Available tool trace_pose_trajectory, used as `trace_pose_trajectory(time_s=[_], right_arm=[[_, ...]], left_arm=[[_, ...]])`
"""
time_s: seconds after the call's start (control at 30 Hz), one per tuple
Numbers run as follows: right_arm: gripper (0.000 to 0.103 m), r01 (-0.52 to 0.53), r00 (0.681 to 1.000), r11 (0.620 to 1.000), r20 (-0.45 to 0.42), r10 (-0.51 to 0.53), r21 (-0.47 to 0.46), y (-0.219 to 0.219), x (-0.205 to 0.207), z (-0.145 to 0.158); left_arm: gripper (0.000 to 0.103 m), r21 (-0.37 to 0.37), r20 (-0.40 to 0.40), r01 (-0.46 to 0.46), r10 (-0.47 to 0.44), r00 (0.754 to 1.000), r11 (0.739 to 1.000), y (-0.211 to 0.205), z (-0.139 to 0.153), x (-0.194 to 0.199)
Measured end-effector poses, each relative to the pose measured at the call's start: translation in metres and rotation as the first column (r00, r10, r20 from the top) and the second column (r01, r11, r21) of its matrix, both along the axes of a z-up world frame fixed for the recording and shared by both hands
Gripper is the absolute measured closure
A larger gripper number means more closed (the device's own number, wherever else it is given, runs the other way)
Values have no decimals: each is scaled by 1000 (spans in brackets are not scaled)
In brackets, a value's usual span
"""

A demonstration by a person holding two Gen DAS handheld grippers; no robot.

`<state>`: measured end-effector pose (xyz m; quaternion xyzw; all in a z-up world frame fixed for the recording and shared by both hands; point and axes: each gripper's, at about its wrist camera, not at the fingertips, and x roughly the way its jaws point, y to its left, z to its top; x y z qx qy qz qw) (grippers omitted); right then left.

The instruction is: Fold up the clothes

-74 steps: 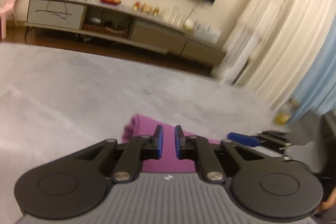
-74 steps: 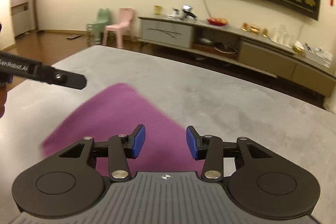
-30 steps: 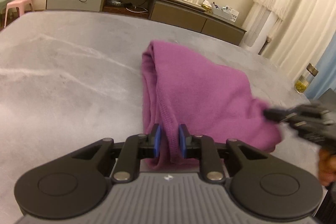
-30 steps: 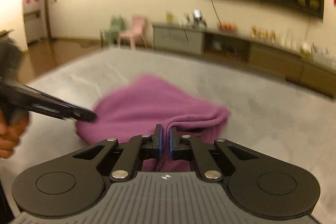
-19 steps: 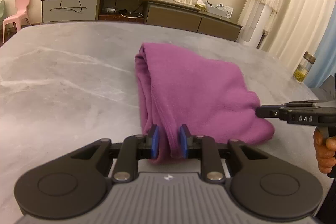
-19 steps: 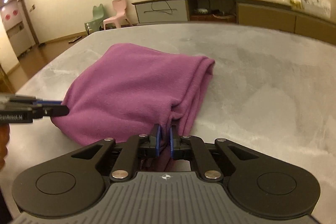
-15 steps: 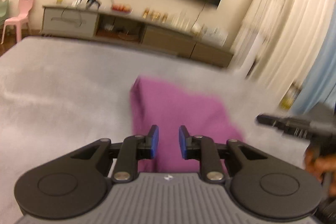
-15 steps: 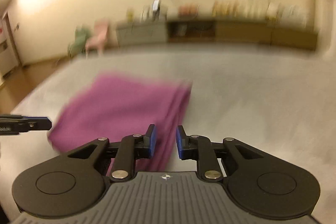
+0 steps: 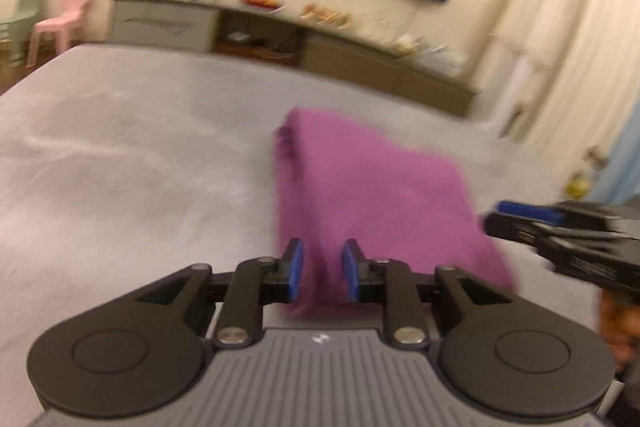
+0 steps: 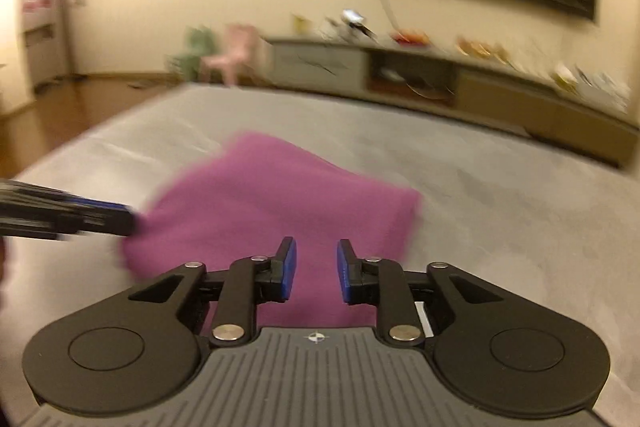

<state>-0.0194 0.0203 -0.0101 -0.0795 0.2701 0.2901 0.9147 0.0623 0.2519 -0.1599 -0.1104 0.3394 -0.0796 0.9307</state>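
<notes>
Purple garment, folded into a thick pad, lies flat on the grey counter, near its front edge. Left gripper: jaws opening, released, cloth edge loose between them. Right gripper: jaws opening, released, above the garment's near right corner. Both views blurred.

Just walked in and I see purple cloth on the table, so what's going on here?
A person is folding a purple garment on a grey table, with a handheld gripper in each hand. The garment lies folded into a compact bundle. The left gripper and the right gripper are both at its near edge with their jaws opening; the blue fingers stand apart and no longer pinch the cloth, so this fold looks just released.
</notes>
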Motion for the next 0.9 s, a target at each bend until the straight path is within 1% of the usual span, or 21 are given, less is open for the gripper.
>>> trace_pose_trajectory(time_s=[0.03, 0.07, 0.17, 0.27, 0.33, 0.43, 0.5, 0.57, 0.63, 0.67, 0.7, 0.73, 0.77, 0.8, 0.83, 0.87, 0.9], right_arm=[[55, -30, 1000, 999, -11, 29, -24, 7, 0, -8], [55, -59, 998, 997, -23, 58, -47, 14, -1, -16], [55, -25, 999, 997, -37, 22, -76, 11, 16, -36], [55, 35, 998, 993, -44, -40, -116, 4, 41, -35], [55, 67, 997, 991, -33, -71, -117, -11, 69, -39], [54, 79, 996, 994, -41, -82, -74, -46, 113, -47], [54, 84, 995, 996, -55, -86, -37, -72, 146, -50], [54, 77, 994, 996, -78, -80, -34, -87, 166, -49], [54, 70, 992, 997, -101, -73, -34, -100, 184, -49], [54, 67, 992, 997, -103, -70, -36, -105, 187, -46], [54, 64, 992, 997, -105, -67, -39, -110, 188, -43], [55, 111, 988, 993, -104, -113, -28, -119, 186, -41], [55, 166, 981, 986, -103, -166, -15, -128, 183, -39], [55, 220, 970, 976, -103, -219, -2, -137, 180, -36], [55, 298, 949, 954, -114, -294, 19, -152, 179, -37], [55, 364, 925, 931, -129, -357, 34, -167, 176, -38], [55, 377, 920, 924, -140, -367, 55, -172, 163, -37]], left_arm=[[75, -18, -15, -7, 7, 1000, 1000, 1, -6, 5], [75, -50, -21, -17, 16, 1000, 999, 2, -9, 9], [75, -59, -49, 8, -11, 999, 998, -7, -6, 33], [75, -48, -61, 37, -40, 997, 998, -31, -3, 71], [75, -38, -66, 55, -58, 996, 998, -48, -2, 98], [75, -44, -70, 65, -68, 995, 997, -72, -5, 135], [71, -43, -69, 70, -73, 995, 997, -87, -7, 155], [68, -17, -57, 73, -73, 996, 997, -98, -9, 159], [67, -10, -53, 61, -61, 997, 998, -101, -10, 155], [66, -6, -50, 58, -58, 997, 998, -99, -10, 151], [61, -2, -48, 53, -53, 997, 999, -97, -10, 147], [56, -2, -48, 42, -42, 998, 999, -94, -10, 143], [56, -6, -51, 27, -27, 998, 1000, -89, -9, 138], [60, -18, -51, 8, -9, 999, 1000, -84, -6, 131], [71, -29, -47, -18, 17, 999, 999, -78, 1, 120], [72, -35, -32, -45, 44, 999, 998, -73, 9, 105], [70, -48, -11, -58, 57, 998, 997, -68, 16, 89]])
